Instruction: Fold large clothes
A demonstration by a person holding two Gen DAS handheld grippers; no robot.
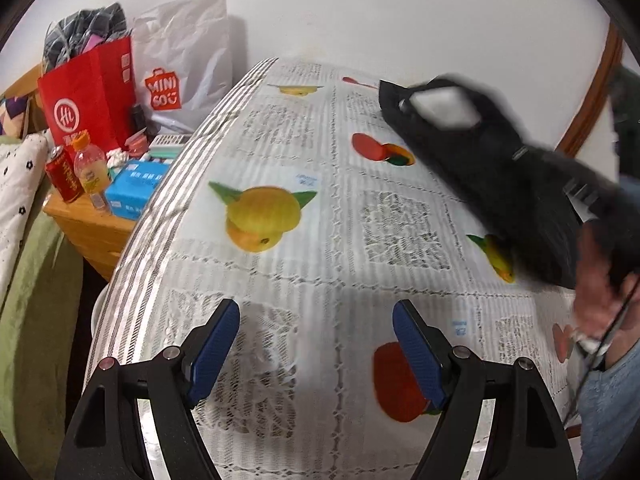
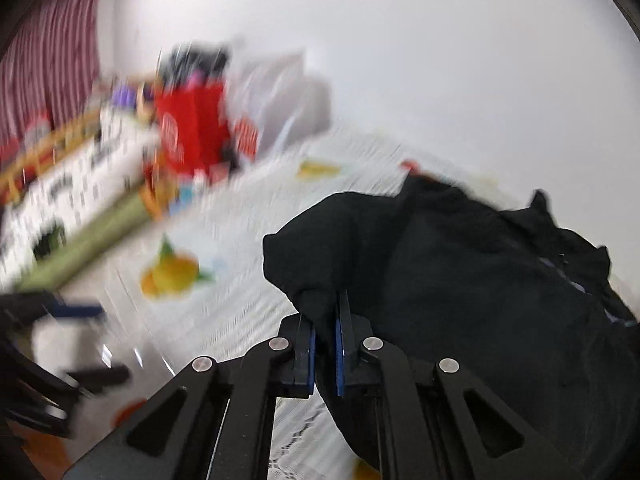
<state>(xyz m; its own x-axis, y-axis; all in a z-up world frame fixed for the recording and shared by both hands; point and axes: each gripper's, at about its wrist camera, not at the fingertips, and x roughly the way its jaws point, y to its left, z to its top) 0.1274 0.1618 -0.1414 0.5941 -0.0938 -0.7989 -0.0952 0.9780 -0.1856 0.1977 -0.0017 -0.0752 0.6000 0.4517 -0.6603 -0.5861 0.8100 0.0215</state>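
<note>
Right wrist view: right gripper (image 2: 325, 320) pinched tight on a bunched edge of black garment (image 2: 480, 280), heaped toward 3 o'clock on fruit-print tablecloth (image 2: 240, 320), likely for spreading; left gripper (image 1: 316, 340) spread wide, empty, presumably awaiting another edge.

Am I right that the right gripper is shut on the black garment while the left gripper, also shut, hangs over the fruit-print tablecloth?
Not quite: the left gripper is open, not shut. The left wrist view shows its blue pads spread wide with nothing between them, above the fruit-print tablecloth. The rest holds: in the right wrist view the right gripper is shut on a fold of the black garment.
</note>
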